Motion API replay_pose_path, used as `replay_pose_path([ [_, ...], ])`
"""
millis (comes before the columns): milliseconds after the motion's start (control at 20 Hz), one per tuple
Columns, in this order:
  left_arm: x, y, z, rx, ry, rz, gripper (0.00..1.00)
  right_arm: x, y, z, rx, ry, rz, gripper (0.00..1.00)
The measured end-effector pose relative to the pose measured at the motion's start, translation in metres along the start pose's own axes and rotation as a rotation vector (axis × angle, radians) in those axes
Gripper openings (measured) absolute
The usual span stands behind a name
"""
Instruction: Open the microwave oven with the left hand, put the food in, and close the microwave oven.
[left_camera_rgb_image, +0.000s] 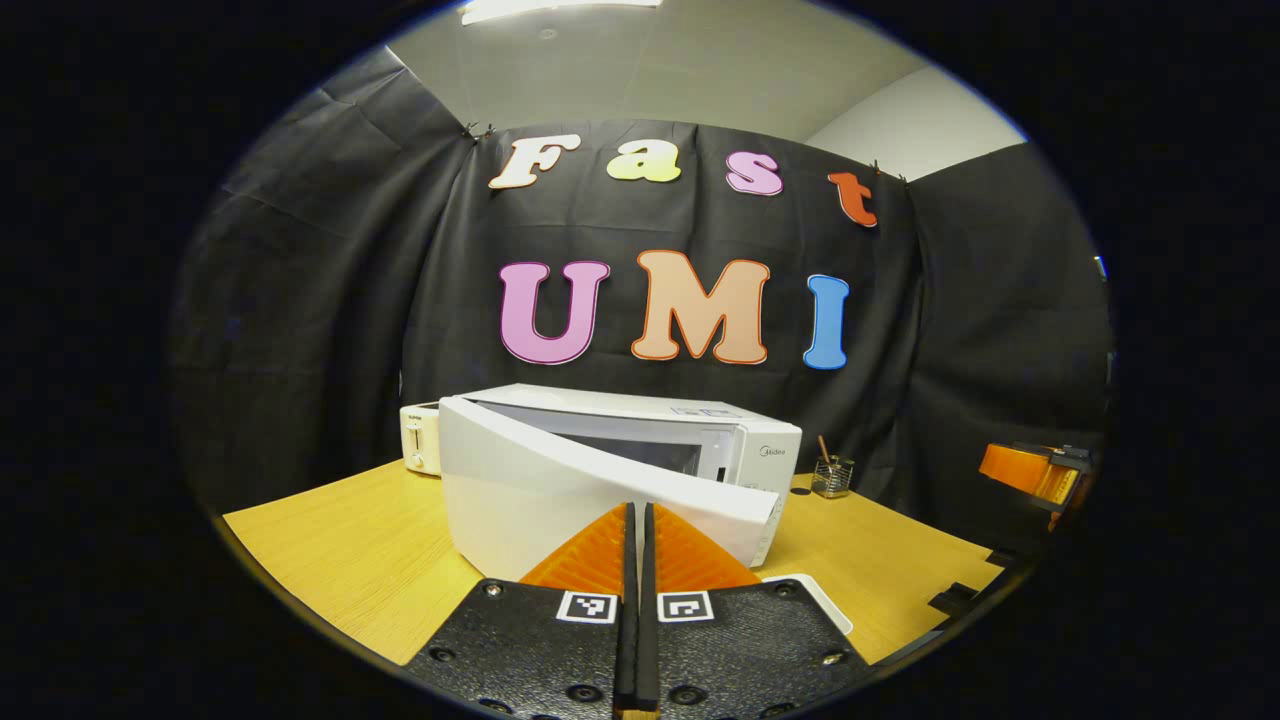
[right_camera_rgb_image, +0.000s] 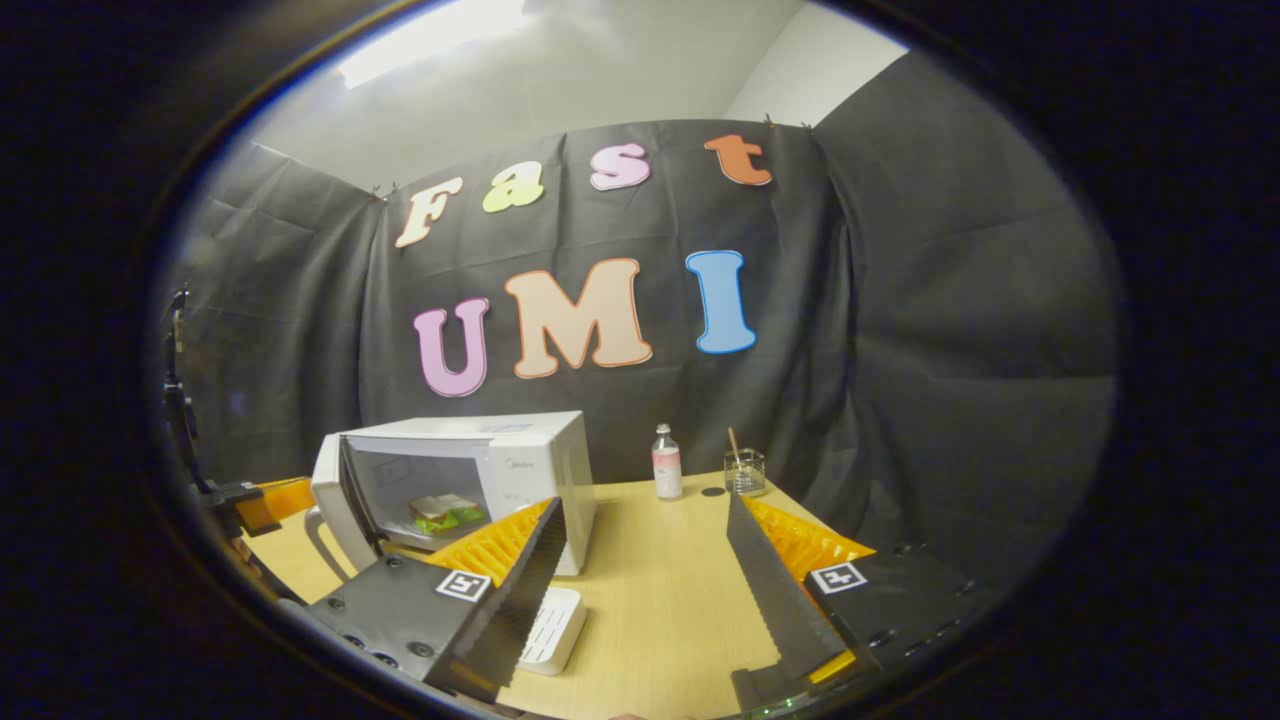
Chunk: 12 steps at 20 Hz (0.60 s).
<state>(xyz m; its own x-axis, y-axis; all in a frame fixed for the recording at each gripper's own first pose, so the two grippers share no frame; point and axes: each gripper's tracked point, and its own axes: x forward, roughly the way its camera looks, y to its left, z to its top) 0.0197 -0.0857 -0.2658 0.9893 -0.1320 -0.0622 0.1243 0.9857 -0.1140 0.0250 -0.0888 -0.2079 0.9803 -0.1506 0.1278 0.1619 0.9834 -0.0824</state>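
Half the job's done with the sandwich (right_camera_rgb_image: 445, 512) inside the microwave (right_camera_rgb_image: 500, 460), so the left gripper (left_camera_rgb_image: 637, 520), fingers pressed together just behind the half-open door (left_camera_rgb_image: 560, 490), should push flat and steady while the right gripper (right_camera_rgb_image: 645, 540) hangs spread, empty.

materials and finishes as i see them from my two gripper views

the table (right_camera_rgb_image: 650, 580) looks like pale wood laminate with a fine grain and a soft matt sheen; the microwave oven (left_camera_rgb_image: 745, 450) has a smooth white shell, plastic or painted metal i can't tell, and its door (left_camera_rgb_image: 560, 490) is smooth and slightly glossy. the booth wall behind is matt black cloth, creased. my left gripper (left_camera_rgb_image: 637, 560) has ribbed plastic fingers (left_camera_rgb_image: 690, 555) on a matt, grainy plastic body; my right gripper (right_camera_rgb_image: 645, 580) shows fingers (right_camera_rgb_image: 775, 590) with a toothed, rough face. the small cup (right_camera_rgb_image: 745, 472) looks like clear glass, the bottle (right_camera_rgb_image: 666, 465) like translucent plastic. the white tray (right_camera_rgb_image: 555, 625) looks smooth plastic.
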Motion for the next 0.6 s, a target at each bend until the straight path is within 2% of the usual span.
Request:
replay_pose_path([
  [250, 0.019, -0.011, -0.002, -0.017, 0.000, -0.035, 0.01, 0.003, -0.002, -0.005, -0.005, 0.014, -0.008, 0.92],
  [400, 0.031, -0.010, -0.007, -0.006, 0.012, -0.028, 0.01, 0.007, -0.010, -0.010, -0.002, 0.026, -0.039, 0.92],
  [450, 0.035, -0.011, -0.007, 0.000, 0.008, -0.031, 0.01, 0.010, -0.014, -0.013, 0.000, 0.036, -0.051, 0.99],
  [500, 0.038, -0.013, -0.008, 0.005, 0.006, -0.035, 0.01, 0.011, -0.016, -0.016, 0.000, 0.043, -0.060, 0.99],
  [550, 0.042, -0.015, -0.009, 0.010, 0.005, -0.038, 0.00, 0.013, -0.019, -0.017, 0.002, 0.048, -0.070, 0.92],
  [600, 0.045, -0.016, -0.009, 0.016, 0.005, -0.040, 0.01, 0.014, -0.023, -0.020, 0.006, 0.053, -0.079, 0.92],
])
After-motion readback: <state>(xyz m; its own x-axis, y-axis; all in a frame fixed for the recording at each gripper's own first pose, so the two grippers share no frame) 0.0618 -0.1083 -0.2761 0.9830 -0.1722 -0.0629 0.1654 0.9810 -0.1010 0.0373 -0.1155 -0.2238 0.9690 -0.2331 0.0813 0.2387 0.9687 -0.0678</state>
